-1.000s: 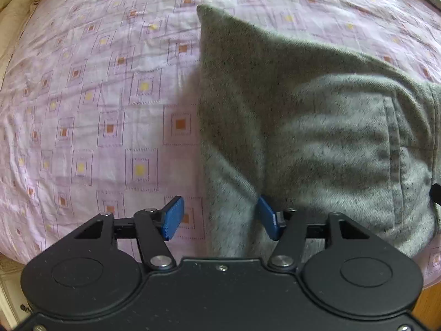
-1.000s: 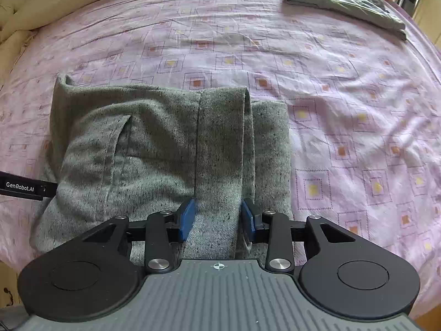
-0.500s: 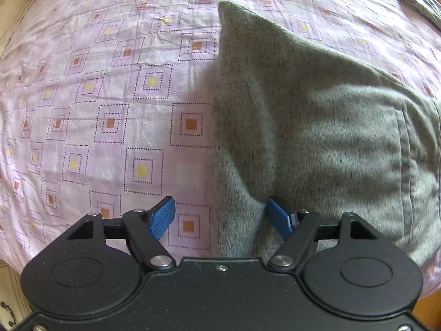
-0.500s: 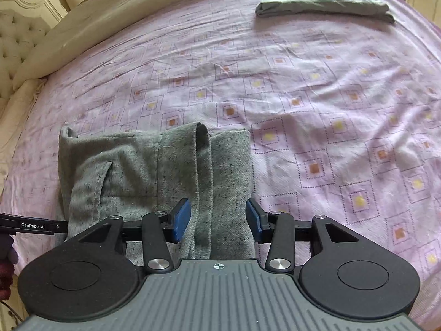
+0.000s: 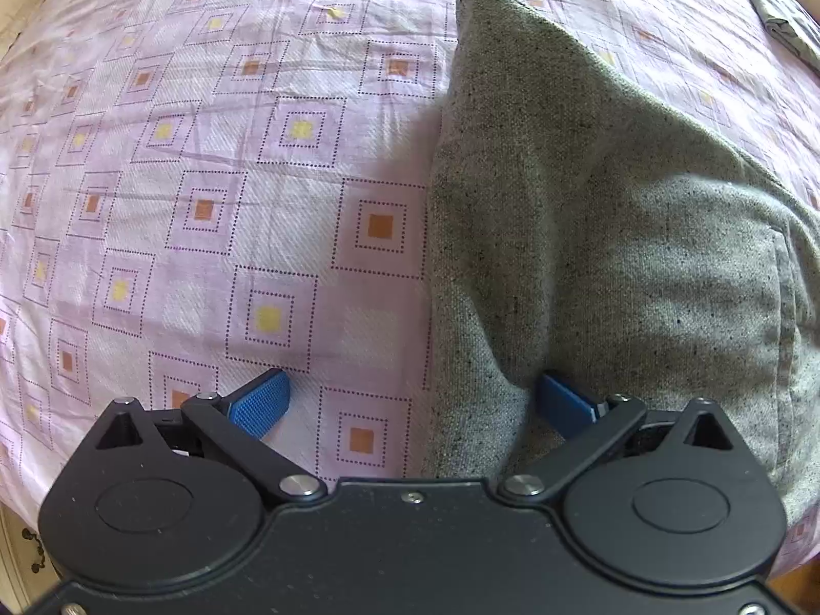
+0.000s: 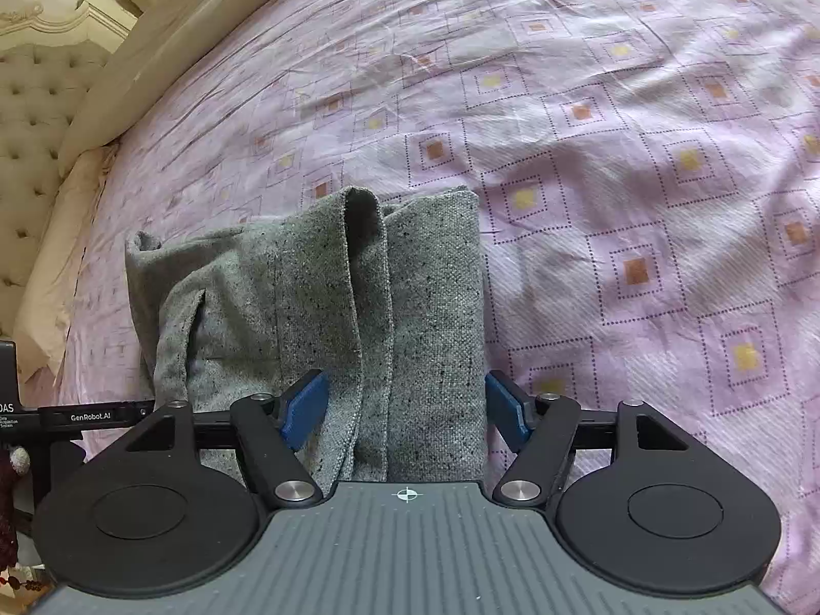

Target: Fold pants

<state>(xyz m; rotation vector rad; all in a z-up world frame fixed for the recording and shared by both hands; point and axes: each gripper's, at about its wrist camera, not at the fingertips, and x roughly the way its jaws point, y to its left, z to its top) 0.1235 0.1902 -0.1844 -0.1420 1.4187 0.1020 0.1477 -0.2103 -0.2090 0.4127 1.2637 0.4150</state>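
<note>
Pink patterned bedsheet (image 5: 215, 164) fills both views, dotted squares with orange and yellow centres running out to every edge. Left gripper (image 5: 410, 402) is spread wide, blue pads far apart: the left pad (image 5: 259, 402) sits over bare sheet, while the right pad (image 5: 564, 405) is tucked against a crease in the grey pants (image 5: 589, 215). Nothing is pinched; the near edge of the fabric simply lies in the gap between the fingers. Right gripper (image 6: 405, 405) is spread just as wide, its pads straddling the folded stack of pants (image 6: 328, 307), one pad over the grey cloth, the other just off its right edge above the sheet. Whether either pad actually presses the fabric is hard to tell.

The pants lie folded into a compact bundle near the bed's front edge, a rolled fold standing up along the middle and a pocket opening on the left side in the right wrist view. Their nearest part is hidden under both gripper bodies. Off left, a cream pillow (image 6: 143, 66) and tufted headboard (image 6: 31, 113). Top right in the left wrist view, another folded grey cloth (image 5: 774, 5) is cut off by the frame.
</note>
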